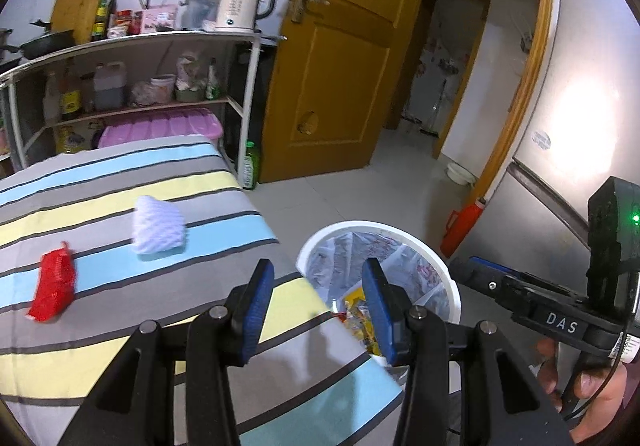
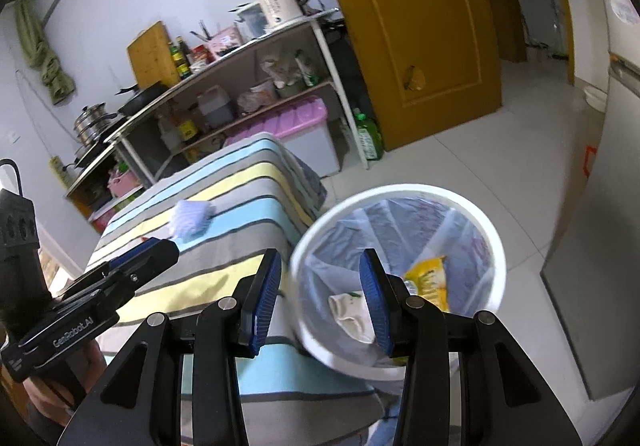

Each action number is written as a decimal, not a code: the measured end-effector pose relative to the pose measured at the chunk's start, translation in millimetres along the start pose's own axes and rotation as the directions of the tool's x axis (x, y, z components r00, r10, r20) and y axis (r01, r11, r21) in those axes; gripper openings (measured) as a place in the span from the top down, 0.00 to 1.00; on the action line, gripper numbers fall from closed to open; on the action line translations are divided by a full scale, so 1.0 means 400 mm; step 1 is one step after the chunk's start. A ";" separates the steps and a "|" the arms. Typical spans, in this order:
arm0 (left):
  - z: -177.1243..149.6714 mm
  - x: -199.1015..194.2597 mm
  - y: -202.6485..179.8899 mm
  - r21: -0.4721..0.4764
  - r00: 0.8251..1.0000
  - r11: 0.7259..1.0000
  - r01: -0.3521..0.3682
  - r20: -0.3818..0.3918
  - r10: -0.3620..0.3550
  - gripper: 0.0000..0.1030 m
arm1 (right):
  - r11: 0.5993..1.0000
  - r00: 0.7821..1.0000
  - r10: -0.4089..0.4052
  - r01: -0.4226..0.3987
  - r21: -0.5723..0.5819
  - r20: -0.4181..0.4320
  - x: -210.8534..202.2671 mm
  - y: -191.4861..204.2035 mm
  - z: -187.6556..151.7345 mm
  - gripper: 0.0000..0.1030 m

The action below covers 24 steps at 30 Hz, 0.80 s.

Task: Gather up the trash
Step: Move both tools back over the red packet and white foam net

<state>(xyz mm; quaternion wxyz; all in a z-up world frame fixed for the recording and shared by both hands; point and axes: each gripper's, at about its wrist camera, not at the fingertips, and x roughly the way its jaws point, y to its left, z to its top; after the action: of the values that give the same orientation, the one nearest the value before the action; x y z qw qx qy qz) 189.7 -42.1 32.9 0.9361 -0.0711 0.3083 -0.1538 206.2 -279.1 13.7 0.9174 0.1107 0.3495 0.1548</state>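
Bin on floor, touching desk corner, at 3 o'clock of desk. Two wrappers in bin. On desk: foam net at 1 o'clock of packet, apart. Shelf rack behind desk at 12 o'clock. Door at 1 o'clock.

Striped cloth surface with two pieces on it

A red packet and a white foam net lie apart on the stripes; the white bin stands just beside.

My left hand-held gripper and right hand-held gripper both point downward, jaws parted, nothing between the pads.
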 end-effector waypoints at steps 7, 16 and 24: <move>-0.011 -0.076 0.053 -0.030 0.998 0.998 -0.046 0.047 0.048 0.54 | 0.997 0.999 0.039 -0.039 -0.061 0.004 -0.011 0.090 -0.007 0.59; -0.029 -0.144 0.120 -0.062 0.991 0.992 -0.106 0.077 0.110 0.54 | 0.989 0.995 0.098 -0.099 -0.114 -0.017 0.000 0.184 -0.024 0.59; -0.049 -0.185 0.185 -0.095 0.983 0.984 -0.153 0.088 0.162 0.54 | 0.976 0.989 0.141 -0.147 -0.159 -0.049 0.031 0.253 -0.044 0.59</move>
<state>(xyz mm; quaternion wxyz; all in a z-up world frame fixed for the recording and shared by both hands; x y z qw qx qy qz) 139.7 51.3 41.5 0.9549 -0.0948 0.2743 -0.0620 182.1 -179.1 25.1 0.9030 0.0577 0.3439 0.2508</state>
